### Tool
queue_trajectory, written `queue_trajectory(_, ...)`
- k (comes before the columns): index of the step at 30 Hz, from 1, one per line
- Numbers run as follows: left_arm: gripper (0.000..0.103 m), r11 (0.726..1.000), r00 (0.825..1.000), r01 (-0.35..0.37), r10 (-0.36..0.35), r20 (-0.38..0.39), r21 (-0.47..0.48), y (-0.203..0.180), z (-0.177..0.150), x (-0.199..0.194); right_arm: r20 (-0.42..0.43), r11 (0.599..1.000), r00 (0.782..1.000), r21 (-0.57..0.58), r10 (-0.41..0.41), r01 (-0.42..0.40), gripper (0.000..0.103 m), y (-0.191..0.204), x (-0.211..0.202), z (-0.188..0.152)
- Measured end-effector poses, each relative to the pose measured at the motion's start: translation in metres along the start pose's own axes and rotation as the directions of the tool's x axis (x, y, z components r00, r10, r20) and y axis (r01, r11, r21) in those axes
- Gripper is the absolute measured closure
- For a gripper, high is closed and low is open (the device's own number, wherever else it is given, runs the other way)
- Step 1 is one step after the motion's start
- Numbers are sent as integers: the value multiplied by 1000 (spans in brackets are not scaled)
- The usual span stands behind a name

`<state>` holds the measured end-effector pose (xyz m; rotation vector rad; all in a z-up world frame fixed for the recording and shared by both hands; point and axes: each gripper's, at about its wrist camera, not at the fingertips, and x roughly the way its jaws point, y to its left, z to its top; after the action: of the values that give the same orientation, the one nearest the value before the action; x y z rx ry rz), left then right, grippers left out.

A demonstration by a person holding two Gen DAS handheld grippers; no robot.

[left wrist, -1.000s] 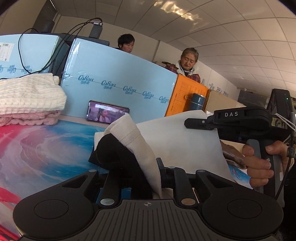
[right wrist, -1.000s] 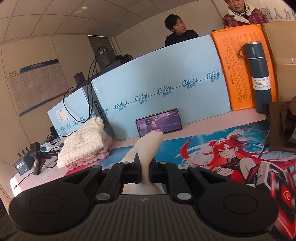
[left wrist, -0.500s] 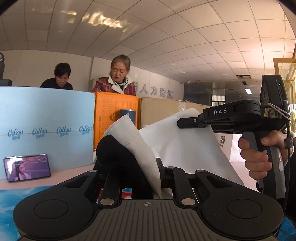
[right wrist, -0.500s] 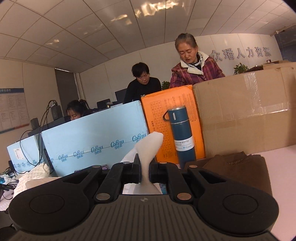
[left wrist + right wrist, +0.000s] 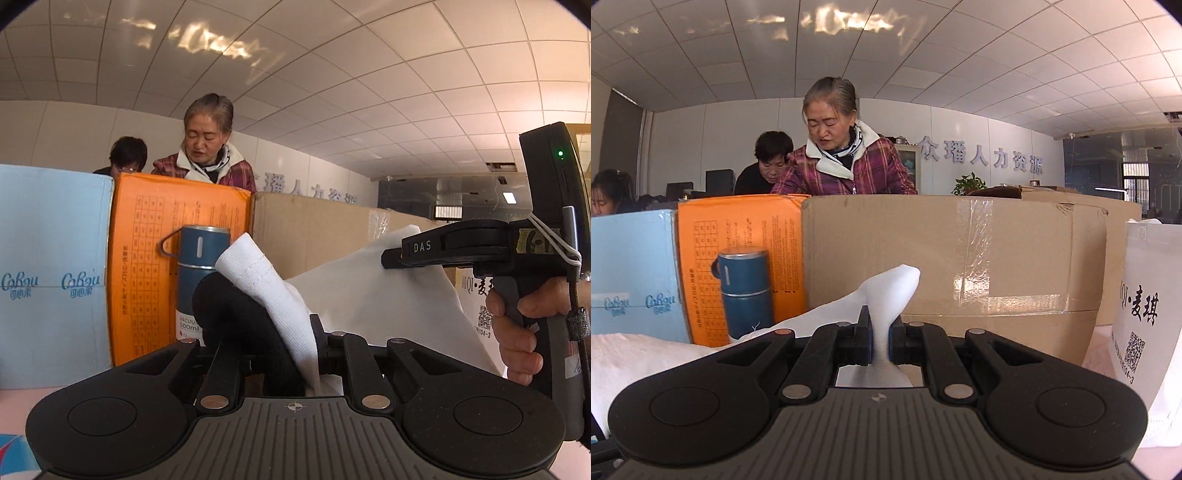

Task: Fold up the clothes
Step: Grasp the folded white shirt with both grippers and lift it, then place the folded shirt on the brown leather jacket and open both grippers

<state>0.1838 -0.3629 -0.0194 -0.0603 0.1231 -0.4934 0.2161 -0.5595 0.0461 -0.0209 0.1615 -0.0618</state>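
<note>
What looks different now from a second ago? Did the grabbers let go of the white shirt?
No. Both views swung across the table: the colourful mat, the phone and the folded knitwear slid out of sight, and the blue flask and cardboard box came into view. The left gripper and right gripper carried the white garment along. Unchanged: both stay clamped on the cloth, stretched between them.

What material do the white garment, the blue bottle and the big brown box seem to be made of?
White garment: seemingly soft knit cotton, matte; a ribbed weave and stitched hem show.
Blue bottle: probably painted metal, satin; it has a smooth body, and its label, seen from the left wrist, reads vacuum.
Brown box: corrugated cardboard, matte, with glossy clear tape reflecting light.
</note>
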Motion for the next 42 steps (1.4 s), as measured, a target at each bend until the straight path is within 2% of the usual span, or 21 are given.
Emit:
queue_trajectory(4, 88, 998, 990, -24, 17, -142, -51, -11, -28, 24, -95, 994, 993, -99, -64, 55, 96, -11, 44, -35)
queue_trajectory(7, 80, 992, 975, -48, 21, -219, -119, -6, -45, 31, -157, 984, 979, -144, -129, 107, 96, -16, 66, -65)
queue_trajectory(9, 64, 981, 965, -77, 30, -259, -175, 2, -48, 30, -189, 979, 967, -147, -171, 144, 96, -16, 76, -81)
queue_trajectory(11, 22, 960, 963, -121, 53, -263, -251, 12, -44, 28, -219, 972, 953, -151, -208, 178, 91, -17, 84, -90)
queue_trajectory(12, 18, 953, 965, -133, 62, -253, -272, 15, -45, 23, -233, 969, 946, -154, -225, 193, 83, -17, 87, -93)
queue_trajectory(13, 17, 951, 964, -148, 78, -253, -272, 16, -45, 20, -247, 966, 938, -157, -241, 207, 70, -17, 89, -96)
queue_trajectory(15, 13, 949, 957, -183, 112, -268, -256, 19, -44, 20, -270, 958, 924, -162, -272, 235, 56, -17, 94, -101)
queue_trajectory(18, 7, 948, 933, -225, 142, -330, -227, 24, -45, 31, -247, 951, 922, -158, -299, 266, 40, -15, 88, -100)
queue_trajectory(19, 7, 945, 931, -226, 138, -337, -236, 26, -45, 31, -227, 948, 923, -149, -311, 282, 31, -14, 82, -98)
queue_trajectory(21, 7, 947, 936, -213, 126, -329, -242, 29, -42, 27, -190, 945, 927, -122, -322, 303, 22, -12, 68, -91)
queue_trajectory(26, 6, 971, 951, -177, 127, -283, -159, 24, -32, 7, -110, 957, 951, -34, -290, 288, 11, 4, 11, -79)
queue_trajectory(29, 3, 984, 962, -150, 122, -244, -98, 20, -26, -11, -92, 963, 959, -2, -268, 269, 4, 25, -25, -77)
queue_trajectory(34, 1, 995, 977, -101, 96, -189, -14, 26, -17, -43, -150, 953, 946, 55, -289, 299, 1, 58, -72, -83)
queue_trajectory(39, 0, 995, 985, -96, 97, -143, 13, 47, -15, -76, -225, 931, 931, 163, -287, 326, 1, 85, -110, -100)
queue_trajectory(42, 0, 995, 989, -89, 93, -113, 35, 58, -19, -95, -240, 911, 925, 220, -295, 348, 1, 102, -126, -111)
